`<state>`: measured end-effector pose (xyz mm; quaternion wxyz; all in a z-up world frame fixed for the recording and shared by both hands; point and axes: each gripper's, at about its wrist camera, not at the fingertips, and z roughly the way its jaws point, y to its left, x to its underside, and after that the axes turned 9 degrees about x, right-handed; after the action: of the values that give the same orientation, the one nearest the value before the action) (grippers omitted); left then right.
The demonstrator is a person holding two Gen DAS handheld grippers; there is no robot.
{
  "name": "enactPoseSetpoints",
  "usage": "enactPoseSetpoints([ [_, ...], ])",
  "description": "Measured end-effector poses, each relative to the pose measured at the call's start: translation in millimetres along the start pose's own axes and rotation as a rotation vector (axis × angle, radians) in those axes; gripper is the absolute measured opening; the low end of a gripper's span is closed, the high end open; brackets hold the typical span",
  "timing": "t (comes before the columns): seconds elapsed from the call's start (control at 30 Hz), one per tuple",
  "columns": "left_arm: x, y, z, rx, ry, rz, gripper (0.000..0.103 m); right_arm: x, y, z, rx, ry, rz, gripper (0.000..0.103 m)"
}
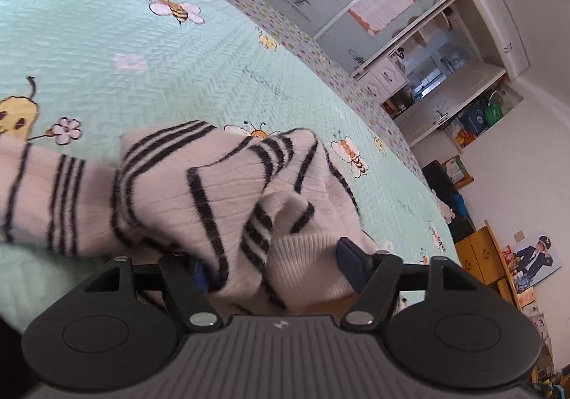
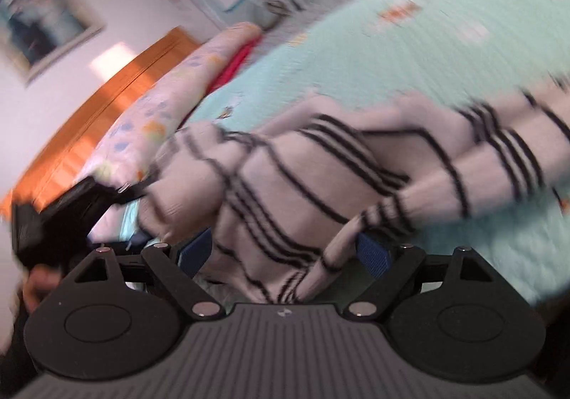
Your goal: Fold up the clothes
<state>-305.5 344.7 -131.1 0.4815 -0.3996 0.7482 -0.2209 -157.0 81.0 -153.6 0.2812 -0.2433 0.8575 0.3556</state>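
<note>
Handling this sweater [image 1: 199, 192] will mean managing something soft, light and floppy: a thick ribbed knit, cream with fuzzy black stripes in singles and triples, that slumps and bunches instead of keeping a crease. It lies crumpled on the bed's mint quilted bedspread [image 1: 107, 42], printed with bees and flowers, one sleeve trailing off to the side. The left tongs [image 1: 274, 269] stand partly apart with a ribbed cuff and a striped fold between the blue pads, which do not seem to be pressing on the cloth. The right tongs [image 2: 285, 256] stand wide, with knit bunched between them; that view is blurred, so whether the pads touch it is unclear. The brushed surface should give good friction, but the loose knit stretches, so the firmer ribbed cuff or hem is probably the best place to grip. A pale printed pillow [image 2: 156, 121] lies beyond.
</note>
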Motion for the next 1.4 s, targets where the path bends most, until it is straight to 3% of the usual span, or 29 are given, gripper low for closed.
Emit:
enactPoseSetpoints([
  [0.03, -1, 0, 3, -0.007, 0.000, 0.006, 0.022, 0, 6, 10, 0.043, 0.007, -0.050, 0.087],
  [0.07, -1, -3, 3, -0.016, -0.012, 0.017, 0.017, 1, 12, 20, 0.087, 0.014, -0.100, 0.087],
  [0.17, -7, -15, -20, 0.004, -0.098, 0.073, 0.015, 4, 16, 44, 0.240, 0.043, -0.211, 0.082],
  [0.23, -16, -22, -44, 0.040, -0.154, 0.094, 0.015, 4, 13, 36, 0.270, -0.005, -0.271, 0.024],
  [0.27, -20, -25, -54, 0.056, -0.176, 0.101, 0.015, -4, 8, 27, 0.259, -0.040, -0.258, 0.011],
  [0.33, -25, -34, -72, 0.082, -0.209, 0.117, 0.015, -25, -6, -1, 0.244, -0.162, -0.176, 0.004],
  [0.43, -19, -45, -83, 0.165, -0.208, 0.130, 0.015, -59, -21, -45, 0.298, -0.379, -0.083, 0.003],
  [0.5, -7, -48, -78, 0.163, -0.179, 0.150, 0.016, -66, -27, -62, 0.310, -0.428, -0.072, 0.008],
  [0.57, 6, -43, -66, 0.144, -0.122, 0.128, 0.017, -70, -31, -78, 0.319, -0.465, -0.067, 0.026],
  [0.6, 12, -39, -59, 0.135, -0.092, 0.110, 0.017, -73, -34, -85, 0.324, -0.484, -0.065, 0.052],
  [0.63, 17, -34, -54, 0.126, -0.070, 0.092, 0.017, -67, -34, -89, 0.292, -0.474, -0.046, 0.065],
  [0.7, 23, -30, -49, 0.115, -0.051, 0.075, 0.017, -48, -27, -87, 0.188, -0.408, -0.043, 0.067],
  [0.8, 20, -33, -51, 0.115, -0.051, 0.082, 0.017, -17, -1, -66, 0.015, -0.252, -0.162, 0.072],
  [0.97, 16, -47, -54, 0.134, -0.063, 0.109, 0.018, 23, 50, -22, 0.027, -0.128, -0.480, 0.074],
  [1.1, 20, -56, -52, 0.162, -0.049, 0.119, 0.018, 36, 56, 4, 0.028, -0.058, -0.605, 0.080],
  [1.17, 22, -58, -53, 0.184, -0.043, 0.131, 0.018, 41, 60, 12, 0.133, -0.112, -0.693, 0.074],
  [1.2, 22, -59, -54, 0.192, -0.042, 0.136, 0.018, 40, 59, 13, 0.184, -0.147, -0.726, 0.050],
  [1.23, 22, -58, -55, 0.198, -0.045, 0.140, 0.018, 40, 59, 13, 0.235, -0.183, -0.760, 0.010],
  [1.33, 22, -52, -56, 0.196, -0.052, 0.127, 0.021, -5, 47, -20, 0.297, -0.357, -0.572, 0.010],
  [1.4, 24, -47, -56, 0.188, -0.054, 0.114, 0.030, -35, 39, -54, 0.303, -0.474, -0.458, 0.010],
])
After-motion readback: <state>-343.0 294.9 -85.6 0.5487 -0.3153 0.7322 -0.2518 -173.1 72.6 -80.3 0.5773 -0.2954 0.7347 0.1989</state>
